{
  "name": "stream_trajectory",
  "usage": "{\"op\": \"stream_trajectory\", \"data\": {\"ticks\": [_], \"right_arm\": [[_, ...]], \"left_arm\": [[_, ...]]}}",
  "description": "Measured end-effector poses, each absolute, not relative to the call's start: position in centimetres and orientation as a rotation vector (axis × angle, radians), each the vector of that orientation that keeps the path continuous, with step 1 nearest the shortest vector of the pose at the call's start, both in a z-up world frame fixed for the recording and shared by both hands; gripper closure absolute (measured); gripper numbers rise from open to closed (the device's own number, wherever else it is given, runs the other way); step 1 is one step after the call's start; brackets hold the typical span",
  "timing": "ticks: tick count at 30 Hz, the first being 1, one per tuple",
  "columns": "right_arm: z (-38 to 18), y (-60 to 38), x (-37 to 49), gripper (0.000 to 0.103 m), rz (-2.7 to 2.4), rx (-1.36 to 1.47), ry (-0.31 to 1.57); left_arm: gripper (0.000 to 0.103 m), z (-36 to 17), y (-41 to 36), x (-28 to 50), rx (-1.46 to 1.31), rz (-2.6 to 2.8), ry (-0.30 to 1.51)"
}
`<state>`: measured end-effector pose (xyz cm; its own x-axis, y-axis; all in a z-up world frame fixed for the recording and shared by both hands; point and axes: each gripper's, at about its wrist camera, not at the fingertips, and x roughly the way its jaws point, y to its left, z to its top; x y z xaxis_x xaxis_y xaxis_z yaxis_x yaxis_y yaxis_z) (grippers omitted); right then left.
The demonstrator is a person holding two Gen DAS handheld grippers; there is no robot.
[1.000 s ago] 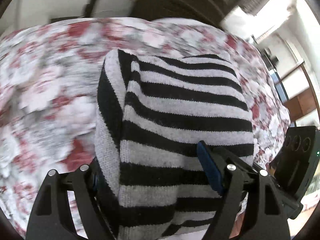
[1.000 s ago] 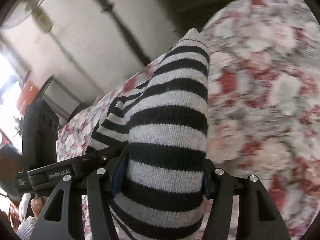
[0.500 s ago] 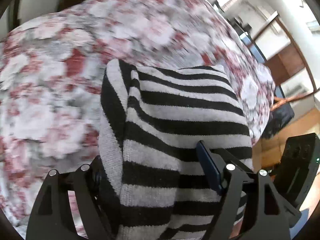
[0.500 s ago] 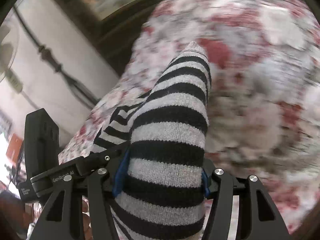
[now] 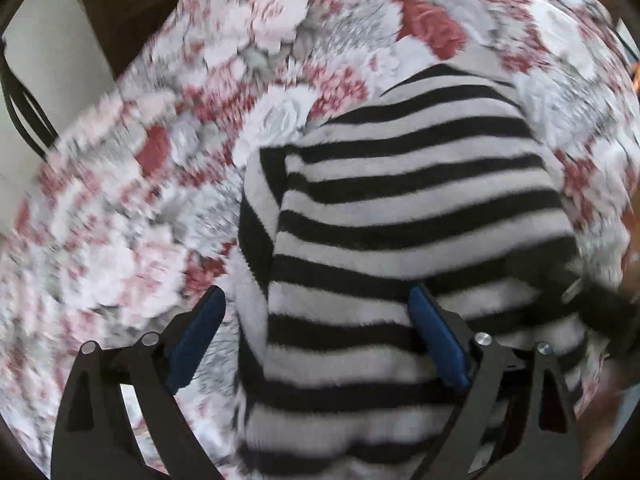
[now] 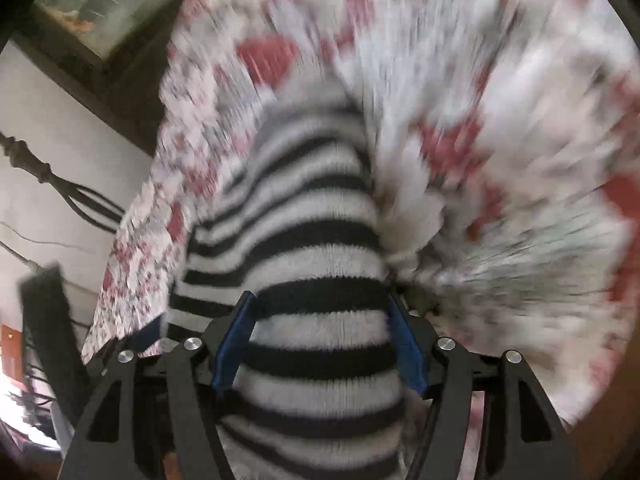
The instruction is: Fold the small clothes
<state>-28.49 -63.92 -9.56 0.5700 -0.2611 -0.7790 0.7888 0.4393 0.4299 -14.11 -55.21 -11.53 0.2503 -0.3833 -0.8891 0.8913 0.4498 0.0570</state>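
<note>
Garment: a black-and-grey striped knit (image 5: 400,208), small, lies bunched on the floral bedspread (image 5: 160,200); one edge is folded over on its left side in the left wrist view.
Garment in right view: the same striped knit (image 6: 312,248) runs away from the camera as a narrow band, its far end blurred.
Left gripper: the left gripper (image 5: 316,332) stands wide open; the left blue pad (image 5: 196,336) is clear of the cloth with bedspread showing beside it, and the right pad (image 5: 436,340) lies against the knit, which passes between the fingers. It clamps nothing.
Right gripper: the right gripper (image 6: 316,340) has the knit filling the gap between its two blue pads (image 6: 234,344); both pads lie against the cloth, though the pictures do not settle whether it pinches or merely brackets it.
Surface: the bedspread (image 6: 500,160) is white with red and pink flowers, heavily motion-blurred in both views.
Surroundings: a pale wall (image 6: 60,140) and a dark framed picture (image 6: 104,4) sit at upper left of the right wrist view.
</note>
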Motion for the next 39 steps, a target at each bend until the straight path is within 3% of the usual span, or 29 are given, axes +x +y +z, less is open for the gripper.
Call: {"op": "stream_trajectory", "data": {"ticks": [4, 7, 8, 10, 16, 24, 30, 35, 39], "right_arm": [[-6.2, -60.4, -29.7, 0.037, -0.760, 0.703, 0.721], [-7.8, -59.8, -30.4, 0.038, -0.820, 0.671, 0.843], [-9.0, -60.2, -31.1, 0.037, -0.828, 0.693, 0.878], [-10.7, -61.2, -32.0, 0.025, -0.827, 0.769, 0.903], [-12.1, -61.6, -32.0, 0.020, -0.863, 0.757, 0.937], [-10.9, -61.2, -31.7, 0.017, -0.923, 0.789, 0.922], [-8.7, -59.9, -32.3, 0.016, -0.912, 0.863, 0.829], [-5.2, -57.1, -31.9, 0.016, -0.884, 0.775, 0.697], [-4.5, -55.7, -30.5, 0.016, -0.855, 0.647, 0.714]], "left_arm": [[0.010, -10.0, -52.7, -15.5, 0.638, -0.949, 0.935], [0.009, -10.3, -51.8, -15.3, 0.610, -0.923, 1.010], [0.009, -10.8, -51.9, -15.5, 0.618, -0.904, 1.042], [0.009, -11.6, -52.0, -16.6, 0.658, -0.870, 1.064], [0.009, -12.8, -53.5, -20.3, 0.867, -0.784, 0.821], [0.009, -11.1, -50.1, -18.2, 0.704, -0.923, 0.823], [0.009, -8.1, -46.6, -18.7, 0.715, -0.937, 0.727], [0.009, -5.2, -44.8, -18.5, 0.534, -0.981, 0.826], [0.008, -3.7, -43.4, -19.7, 0.486, -0.969, 0.782]]}}
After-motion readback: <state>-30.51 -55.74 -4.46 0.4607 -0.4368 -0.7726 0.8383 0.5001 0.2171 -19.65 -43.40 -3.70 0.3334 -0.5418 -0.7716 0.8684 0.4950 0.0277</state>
